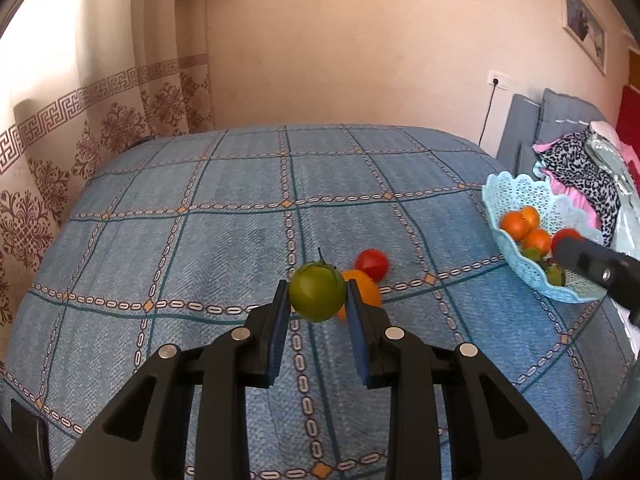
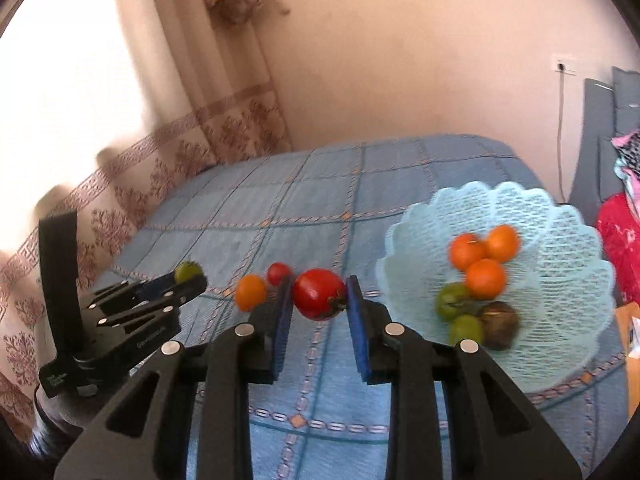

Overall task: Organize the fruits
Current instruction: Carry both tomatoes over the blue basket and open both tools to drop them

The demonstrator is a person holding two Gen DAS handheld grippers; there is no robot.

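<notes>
green tomato (image 1: pixel 317 297) and red tomato (image 2: pixel 319 294) gripped, oranges (image 2: pixel 485 279) in basket (image 2: pixel 560 280)

Daylight floods in from a window up and to the left of each claw, burning the curtain (image 1: pixel 80 80) out to white glare. The rest of the room is evenly bright, with soft shadows under the fruit. The left wrist view is sharp; the right wrist view is smeared, the basket (image 2: pixel 560 240) right of the claw blurred. Both views bend strongly at the edges, with dark corners.
</notes>
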